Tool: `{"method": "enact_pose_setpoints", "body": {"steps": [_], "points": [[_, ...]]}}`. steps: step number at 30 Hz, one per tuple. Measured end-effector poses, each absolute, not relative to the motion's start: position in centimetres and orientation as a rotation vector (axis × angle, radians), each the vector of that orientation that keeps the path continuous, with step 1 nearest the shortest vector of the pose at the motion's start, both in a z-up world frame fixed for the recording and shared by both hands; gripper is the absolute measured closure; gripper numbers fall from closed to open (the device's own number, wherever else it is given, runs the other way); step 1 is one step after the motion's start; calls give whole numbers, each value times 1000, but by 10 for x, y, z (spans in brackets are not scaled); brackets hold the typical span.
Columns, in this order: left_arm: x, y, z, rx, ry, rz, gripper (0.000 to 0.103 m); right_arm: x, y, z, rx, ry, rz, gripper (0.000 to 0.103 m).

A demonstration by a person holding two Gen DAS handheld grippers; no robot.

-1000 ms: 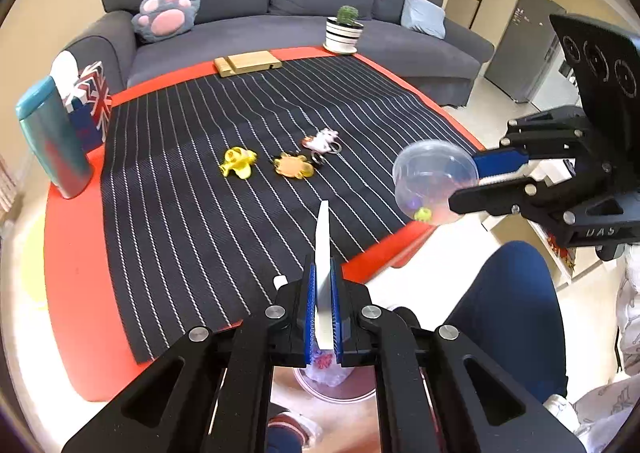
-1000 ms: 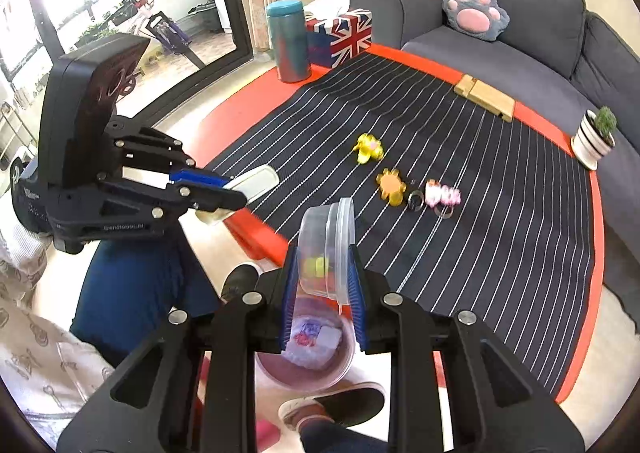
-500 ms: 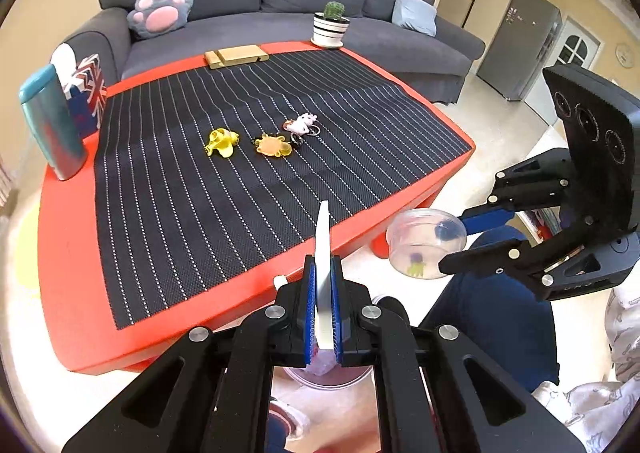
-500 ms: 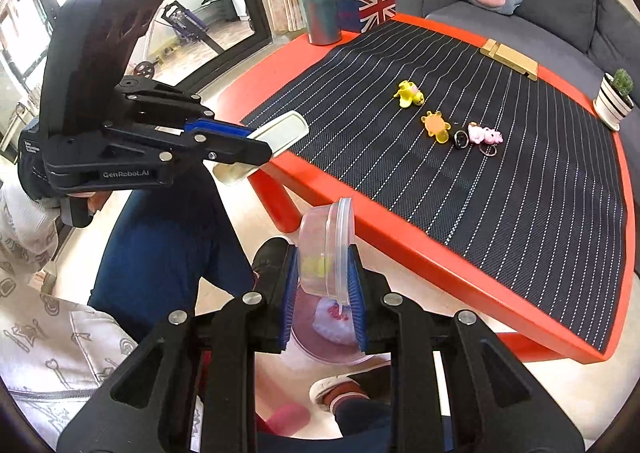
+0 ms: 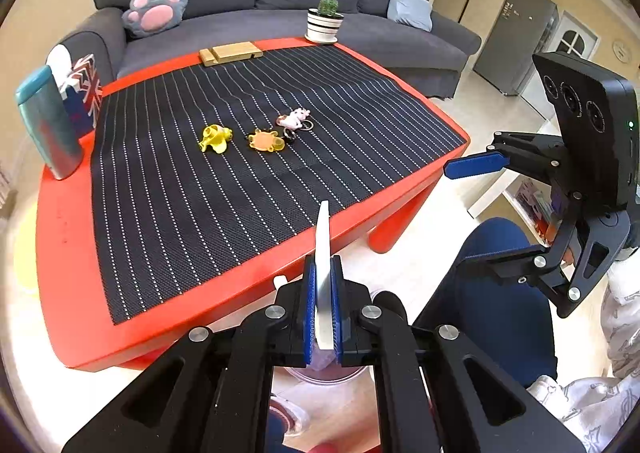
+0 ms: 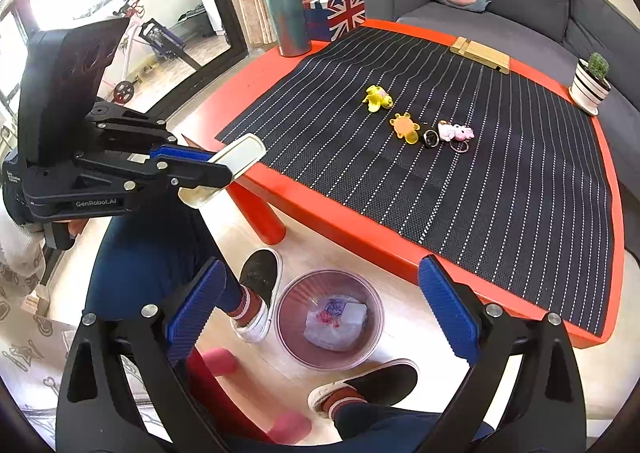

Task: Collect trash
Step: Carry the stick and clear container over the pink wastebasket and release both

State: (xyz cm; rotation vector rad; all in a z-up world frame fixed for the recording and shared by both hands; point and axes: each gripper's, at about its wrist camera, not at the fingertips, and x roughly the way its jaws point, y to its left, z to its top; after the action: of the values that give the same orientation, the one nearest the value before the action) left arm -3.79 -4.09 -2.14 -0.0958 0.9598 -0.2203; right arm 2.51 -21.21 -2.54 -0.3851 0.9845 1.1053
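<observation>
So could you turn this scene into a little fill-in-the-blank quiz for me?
1. The right tongs are wide ____ and hold nothing.
2. The left tongs are shut on a flat white ____.
3. The bin stands on the ____, beside the red table.
4. On the striped mat, the small toy nearest the teal bottle is ____ in colour.

Missing words: open; lid; floor; yellow

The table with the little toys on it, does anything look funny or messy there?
Nothing is spilled or broken. Three small toys lie loose in a row mid-mat on the red table, apart from the tidy items at its edges. The left gripper holds a white lid; the right gripper hangs open above the bin.
</observation>
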Motion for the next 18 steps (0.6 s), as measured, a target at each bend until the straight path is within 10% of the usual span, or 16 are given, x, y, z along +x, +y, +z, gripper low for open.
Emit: {"method": "enact_pose_setpoints", "body": {"steps": [18], "points": [[-37, -75, -25, -38, 990, -300, 93, 34, -245, -20, -297, 974, 1034, 7]]}}
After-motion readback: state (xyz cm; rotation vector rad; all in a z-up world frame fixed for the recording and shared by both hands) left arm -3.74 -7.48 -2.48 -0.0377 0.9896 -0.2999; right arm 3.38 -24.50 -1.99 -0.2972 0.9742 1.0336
